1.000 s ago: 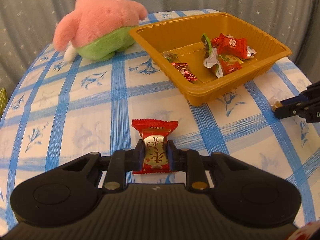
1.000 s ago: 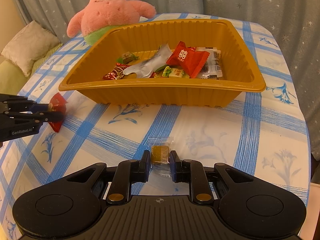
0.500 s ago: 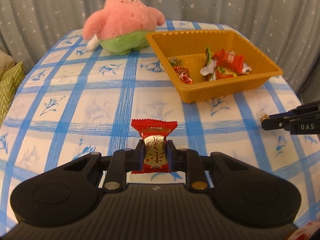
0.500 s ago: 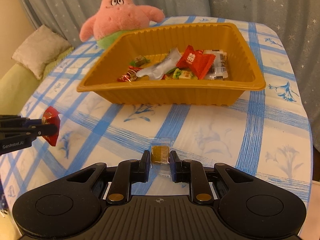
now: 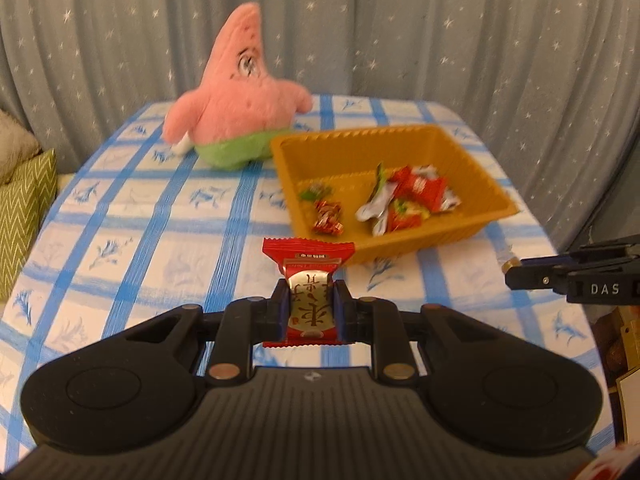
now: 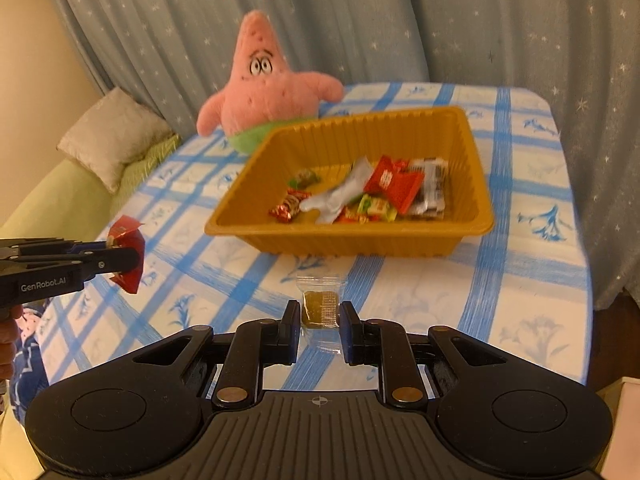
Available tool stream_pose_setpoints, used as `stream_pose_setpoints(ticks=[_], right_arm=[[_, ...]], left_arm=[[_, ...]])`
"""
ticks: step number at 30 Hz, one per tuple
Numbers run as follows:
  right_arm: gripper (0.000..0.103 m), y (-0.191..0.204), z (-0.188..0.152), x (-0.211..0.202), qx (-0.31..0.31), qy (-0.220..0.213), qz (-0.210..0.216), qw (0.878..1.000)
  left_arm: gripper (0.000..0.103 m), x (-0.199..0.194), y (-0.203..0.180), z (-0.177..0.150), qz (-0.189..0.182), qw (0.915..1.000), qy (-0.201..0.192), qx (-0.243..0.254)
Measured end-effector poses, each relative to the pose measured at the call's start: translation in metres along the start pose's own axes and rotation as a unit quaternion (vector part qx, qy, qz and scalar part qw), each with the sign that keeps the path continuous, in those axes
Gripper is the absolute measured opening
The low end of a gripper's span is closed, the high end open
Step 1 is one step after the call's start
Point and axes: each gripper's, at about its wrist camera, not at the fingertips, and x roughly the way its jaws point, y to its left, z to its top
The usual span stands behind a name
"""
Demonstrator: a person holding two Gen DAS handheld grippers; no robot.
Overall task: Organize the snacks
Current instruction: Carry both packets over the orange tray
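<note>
My left gripper [image 5: 311, 307] is shut on a red snack packet [image 5: 309, 276] with a silver label, held above the tablecloth short of the orange tray [image 5: 400, 138]. In the right wrist view that same left gripper [image 6: 120, 256] enters from the left with the red packet [image 6: 127, 240]. My right gripper [image 6: 319, 316] is shut on a small brown candy in a clear wrapper [image 6: 319, 307], also lifted off the table in front of the orange tray [image 6: 360, 240]. Several wrapped snacks [image 6: 360, 196] lie inside the tray. The right gripper [image 5: 514, 270] shows at the right edge of the left wrist view.
A pink star-shaped plush toy [image 5: 236, 96] stands behind the tray's left corner. The blue-checked tablecloth [image 5: 120, 216] covers a round-cornered table. A green patterned box [image 5: 24, 208] sits off the left edge, a cushion [image 6: 112, 136] on a sofa beyond. A starred curtain hangs behind.
Both grippers have risen from the table with their snacks still gripped. The tray and plush toy now look farther away and lower in both views.
</note>
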Motion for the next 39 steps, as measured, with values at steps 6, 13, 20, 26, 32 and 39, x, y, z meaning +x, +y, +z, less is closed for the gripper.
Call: stream_pose_setpoints(ticks=[6, 13, 20, 26, 32, 39], right_arm=[[0.021, -0.008, 0.017, -0.020, -0.007, -0.030, 0.003, 1.000], [0.021, -0.021, 0.049, -0.036, -0.018, -0.073, -0.004, 0.997], [0.021, -0.033, 0.078, -0.038, -0.020, -0.102, -0.011, 0.995], [0.021, -0.039, 0.096, -0.031, -0.020, -0.110, -0.013, 0.994], [0.021, -0.043, 0.107, -0.015, -0.014, -0.105, -0.016, 0.994], [0.021, -0.048, 0.115, 0.015, -0.001, -0.084, -0.012, 0.996]], left_arm=[[0.020, -0.007, -0.021, 0.025, -0.011, 0.9995, -0.027, 0.009], [0.020, -0.002, -0.042, 0.053, -0.020, 0.9980, -0.050, 0.031], [0.020, 0.013, -0.055, 0.076, -0.018, 0.9974, -0.056, 0.043], [0.020, 0.030, -0.057, 0.090, -0.014, 0.9979, -0.048, 0.041], [0.020, 0.052, -0.059, 0.099, -0.010, 0.9982, -0.034, 0.047], [0.020, 0.084, -0.056, 0.106, -0.007, 0.9990, -0.013, 0.042]])
